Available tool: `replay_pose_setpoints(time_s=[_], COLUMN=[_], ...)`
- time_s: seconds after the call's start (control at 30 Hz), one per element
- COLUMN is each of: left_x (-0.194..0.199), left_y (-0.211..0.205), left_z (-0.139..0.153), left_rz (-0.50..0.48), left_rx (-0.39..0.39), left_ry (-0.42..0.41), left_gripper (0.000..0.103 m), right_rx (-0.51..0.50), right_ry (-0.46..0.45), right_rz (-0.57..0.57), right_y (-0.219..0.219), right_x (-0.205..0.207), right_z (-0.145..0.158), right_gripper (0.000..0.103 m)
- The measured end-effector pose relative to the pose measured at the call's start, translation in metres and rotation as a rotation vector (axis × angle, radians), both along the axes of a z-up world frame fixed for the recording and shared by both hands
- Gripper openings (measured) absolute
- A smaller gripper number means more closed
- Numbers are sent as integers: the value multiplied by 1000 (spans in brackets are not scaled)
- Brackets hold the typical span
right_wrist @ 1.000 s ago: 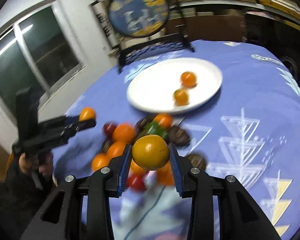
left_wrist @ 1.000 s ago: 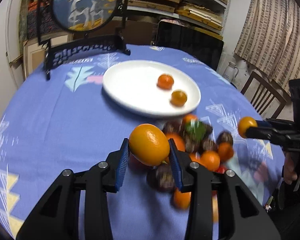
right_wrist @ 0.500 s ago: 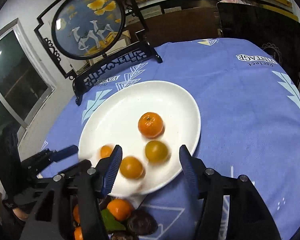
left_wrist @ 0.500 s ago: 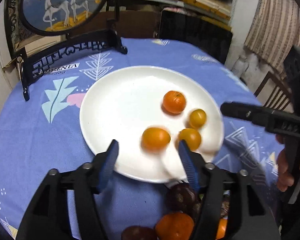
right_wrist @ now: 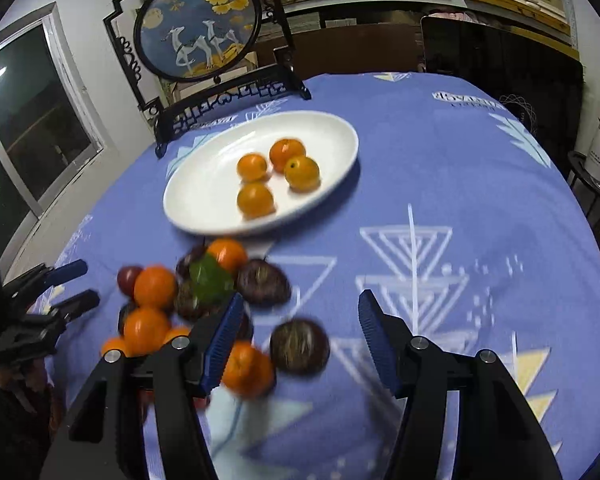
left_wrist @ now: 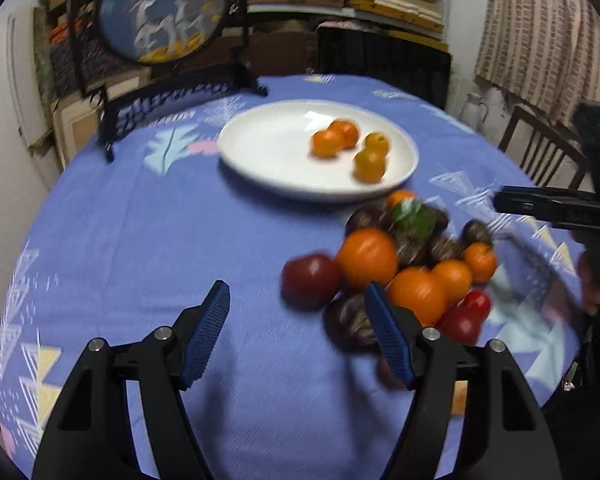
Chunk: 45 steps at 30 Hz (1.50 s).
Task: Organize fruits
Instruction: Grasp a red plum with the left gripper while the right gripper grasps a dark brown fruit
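Observation:
A white plate (left_wrist: 268, 148) (right_wrist: 204, 184) on the blue tablecloth holds several small orange fruits (left_wrist: 327, 143) (right_wrist: 256, 200). A heap of mixed fruit (left_wrist: 404, 264) (right_wrist: 172, 292) lies on the cloth in front of the plate: oranges, dark purple fruits, red ones and a green leaf. My left gripper (left_wrist: 300, 336) is open and empty, above the cloth just left of the heap. My right gripper (right_wrist: 300, 336) is open and empty, over the heap's right edge, with a dark purple fruit (right_wrist: 299, 346) and an orange (right_wrist: 246, 368) between its fingers' lines.
A round painted screen on a black stand (left_wrist: 160, 20) (right_wrist: 198, 26) stands behind the plate. Shelves and a dark chair back (right_wrist: 500, 52) lie beyond the table. A wooden chair (left_wrist: 540, 152) stands at the right. Each gripper shows in the other's view (left_wrist: 556, 208) (right_wrist: 48, 296).
Both grippers let their oranges go onto the plate, which now holds several. Both have pulled back from the plate toward the heap, jaws open wide.

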<state>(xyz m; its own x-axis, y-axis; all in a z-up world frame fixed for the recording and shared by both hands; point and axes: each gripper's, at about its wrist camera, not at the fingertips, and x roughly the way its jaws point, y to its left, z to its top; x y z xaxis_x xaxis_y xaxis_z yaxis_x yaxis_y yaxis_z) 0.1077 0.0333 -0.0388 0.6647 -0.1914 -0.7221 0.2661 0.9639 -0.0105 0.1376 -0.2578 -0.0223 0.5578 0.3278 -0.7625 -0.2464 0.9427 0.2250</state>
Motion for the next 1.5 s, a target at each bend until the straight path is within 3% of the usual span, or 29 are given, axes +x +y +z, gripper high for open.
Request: replay_pose_setpoints(time_s=[0.07, 0.17, 0.33, 0.43, 0.5, 0.57, 0.8, 1.1, 1.17, 1.2, 1.33, 1.5], left_x=[7, 21, 39, 48, 54, 55, 45, 41, 41, 40, 40, 40], left_y=[5, 5, -5, -1, 7, 17, 22, 26, 26, 27, 30, 28], left_z=[-9, -16, -22, -26, -29, -31, -24, -22, -22, -22, -21, -17], left_rz=[14, 20, -1, 20, 26, 1, 62, 76, 76, 77, 80, 74], left_rx=[-15, -35, -62, -88, -163, -281, -287, -283, -284, -286, -296, -281], left_ry=[34, 60, 96, 112, 139, 158, 80, 56, 54, 54, 49, 50], left_gripper=[48, 46, 47, 58, 55, 39, 39, 39, 39, 39, 39, 39], right_rx=[-3, 6, 3, -6, -20, -41, -58, 47, -10, -21, -78, 12], right_ry=[7, 28, 24, 16, 26, 56, 61, 231, 232, 241, 179, 114], right_rz=[-4, -12, -17, -14, -12, 4, 20, 22, 56, 67, 73, 34], right_y=[-2, -3, -5, -7, -7, -5, 6, 11, 25, 30, 38, 15], right_x=[-7, -13, -21, -22, -18, -14, -5, 32, 29, 27, 12, 9], right_z=[-4, -9, -7, -6, -10, -18, -21, -41, -39, -39, -31, -8], right_gripper=[61, 61, 61, 61, 61, 61, 60, 62, 40, 39, 39, 39])
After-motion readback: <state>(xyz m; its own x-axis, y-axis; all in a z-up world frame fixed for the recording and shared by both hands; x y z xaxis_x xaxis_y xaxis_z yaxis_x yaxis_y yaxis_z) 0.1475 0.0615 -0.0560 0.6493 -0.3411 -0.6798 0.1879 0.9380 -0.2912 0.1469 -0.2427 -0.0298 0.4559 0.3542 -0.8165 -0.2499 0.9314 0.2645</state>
